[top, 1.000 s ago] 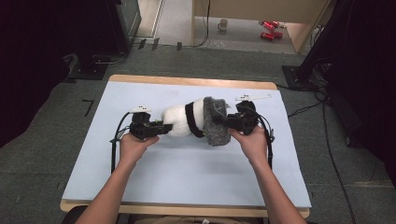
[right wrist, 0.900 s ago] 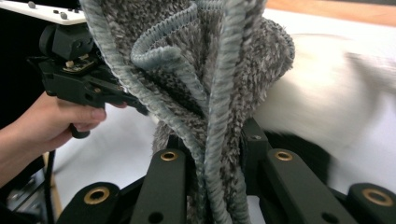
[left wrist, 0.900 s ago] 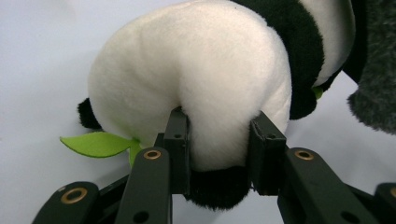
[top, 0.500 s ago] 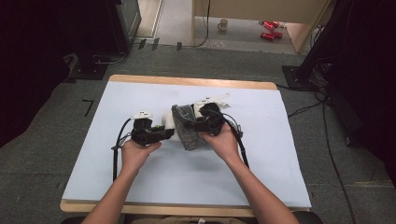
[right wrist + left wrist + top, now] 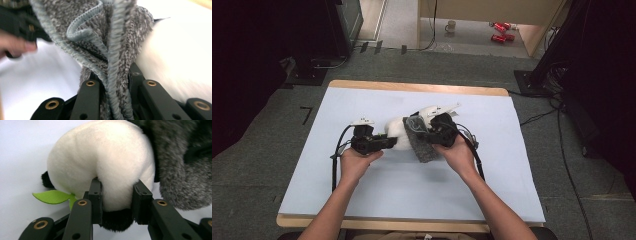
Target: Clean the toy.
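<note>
Left gripper view: plush panda [image 5: 100,167] is pinched by left gripper [image 5: 117,197], grey knit cloth [image 5: 110,57] clamped by right gripper [image 5: 113,82], likely mid-dressing; steady pulling is needed next.

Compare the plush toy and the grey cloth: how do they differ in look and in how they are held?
The plush toy is white, rounded and smooth-furred; the grey cloth is flat, nubbly and edged with pale cord. The left gripper pinches the toy; the right gripper pinches the cloth. Both are soft and lie together on the table.
</note>
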Demonstrator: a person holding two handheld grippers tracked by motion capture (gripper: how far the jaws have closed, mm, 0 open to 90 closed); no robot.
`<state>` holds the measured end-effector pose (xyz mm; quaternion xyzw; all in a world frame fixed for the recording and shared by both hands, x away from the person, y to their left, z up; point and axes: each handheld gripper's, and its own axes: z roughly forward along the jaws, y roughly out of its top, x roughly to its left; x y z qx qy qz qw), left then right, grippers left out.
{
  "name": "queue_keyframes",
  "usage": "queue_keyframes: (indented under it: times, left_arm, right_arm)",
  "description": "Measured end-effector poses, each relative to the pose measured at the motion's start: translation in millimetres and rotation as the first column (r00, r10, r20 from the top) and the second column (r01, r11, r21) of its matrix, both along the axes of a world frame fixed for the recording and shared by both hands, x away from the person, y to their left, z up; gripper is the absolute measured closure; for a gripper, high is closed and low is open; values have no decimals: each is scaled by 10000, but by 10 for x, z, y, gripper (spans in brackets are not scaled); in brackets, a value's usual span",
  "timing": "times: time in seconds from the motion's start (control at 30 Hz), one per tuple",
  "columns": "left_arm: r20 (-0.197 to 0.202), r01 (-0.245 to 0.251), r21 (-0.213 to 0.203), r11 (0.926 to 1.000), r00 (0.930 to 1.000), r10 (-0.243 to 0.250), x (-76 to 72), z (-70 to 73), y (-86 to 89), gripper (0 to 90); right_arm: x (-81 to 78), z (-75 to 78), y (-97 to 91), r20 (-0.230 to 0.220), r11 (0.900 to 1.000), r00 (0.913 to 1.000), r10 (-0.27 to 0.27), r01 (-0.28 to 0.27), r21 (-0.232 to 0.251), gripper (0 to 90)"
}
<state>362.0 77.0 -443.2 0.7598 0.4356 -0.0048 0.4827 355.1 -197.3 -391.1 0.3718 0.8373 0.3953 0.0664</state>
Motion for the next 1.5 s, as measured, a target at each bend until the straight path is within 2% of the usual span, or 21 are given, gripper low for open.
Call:
queue_keyframes:
  times: [0.13, 0.27, 0.37, 0.47, 0.5, 0.57, 0.63, 0.87, 1.07, 1.17, 1.2, 1.33, 1.43, 1.47, 1.5]
  left_arm:
    - [-180, 4, -159, 9999, 9998, -7, 53, 2, 30, 668]
    - [-171, 85, -126, 9999, 9998, -87, 95, 9, 35, 669]
    - [-223, 75, -175, 9998, 9997, -79, 136, 12, 52, 669]
    - [-271, 122, -199, 9997, 9996, -127, 166, 16, 59, 669]
    - [-271, 122, -199, 9997, 9996, -127, 166, 16, 59, 669]
    - [-271, 191, -152, 9997, 9994, -195, 176, 15, 57, 668]
    - [-260, 222, -177, 9996, 9994, -227, 177, 8, 58, 667]
    - [-246, 327, -194, 9993, 9991, -332, 187, -3, 70, 666]
    - [-208, 430, -121, 9990, 9988, -433, 183, -9, 83, 666]
    - [-197, 464, -72, 9989, 9987, -465, 184, -5, 87, 667]
    - [-175, 492, 104, 9987, 9986, -490, 179, 7, 95, 668]
    - [-83, 655, 315, 9974, 9978, -653, 192, 16, 144, 673]
    - [67, 825, 521, 9952, 9965, -830, 192, 20, 163, 682]
    - [233, 1056, 739, 9917, 9939, -1075, 184, 27, 154, 686]
    - [233, 1056, 739, 9917, 9939, -1075, 184, 27, 154, 687]
  right_arm:
    - [-12, 19, -194, -185, 9977, 9991, -376, 386, 559, 775]
    - [-4, 10, -391, -282, 9920, 9968, -744, 769, 1000, 774]
    - [8, -9, -539, -479, 9841, 9932, -1062, 1118, 1382, 773]
    - [21, -37, -699, -630, 9769, 9876, -1437, 1518, 1502, 772]
    - [21, -37, -699, -630, 9769, 9876, -1437, 1518, 1502, 772]
    - [32, -97, -795, -885, 9697, 9826, -1633, 1764, 1692, 772]
    - [39, -140, -840, -1018, 9649, 9793, -1751, 1913, 1799, 772]
    - [53, -218, -971, -1219, 9577, 9700, -2104, 2296, 1734, 772]
    - [71, -252, -999, -1299, 9565, 9685, -2123, 2332, 1753, 772]
    - [85, -260, -1040, -1384, 9547, 9646, -2245, 2462, 1671, 772]
    - [85, -252, -1060, -1419, 9527, 9616, -2349, 2567, 1627, 773]
    - [80, -180, -1126, -1405, 9451, 9555, -2595, 2811, 1664, 774]
    - [63, -96, -1159, -1291, 9394, 9567, -2607, 2823, 1947, 774]
    - [44, 11, -1170, -1109, 9347, 9621, -2491, 2688, 2325, 773]
    - [44, 11, -1170, -1109, 9347, 9621, -2491, 2688, 2325, 773]
